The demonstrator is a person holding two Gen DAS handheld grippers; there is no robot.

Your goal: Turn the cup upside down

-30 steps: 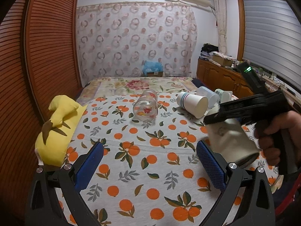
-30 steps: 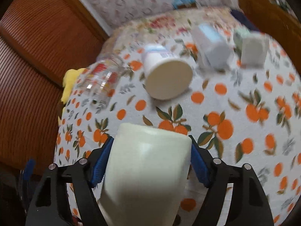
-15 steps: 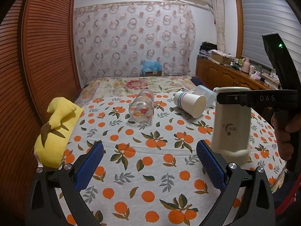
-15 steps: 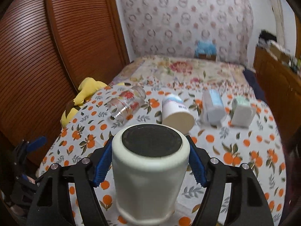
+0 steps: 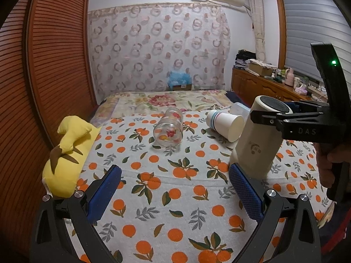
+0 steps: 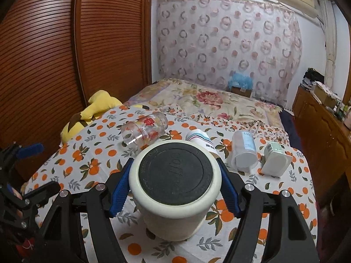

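A cream cup (image 6: 175, 199) with a dark round base is upside down, base up, and a little tilted. My right gripper (image 6: 174, 188) is shut on it, blue pads on both its sides. In the left wrist view the cup (image 5: 256, 146) sits low over the orange-print bedcover, at or just above it; its rim is hidden behind my blue pad. My left gripper (image 5: 175, 188) is open and empty, low over the cover in front of the cup.
On the bedcover (image 5: 153, 197) lie a clear glass (image 5: 169, 129), a paper cup (image 5: 226, 123), a plastic cup (image 6: 243, 153) and a small white container (image 6: 276, 161). A yellow plush (image 5: 68, 151) lies at the left edge. Wooden slatted doors stand to the left.
The right gripper turned the cream cup from tilted on its side to base up, then lowered it toward the bedcover. The left gripper has barely moved.
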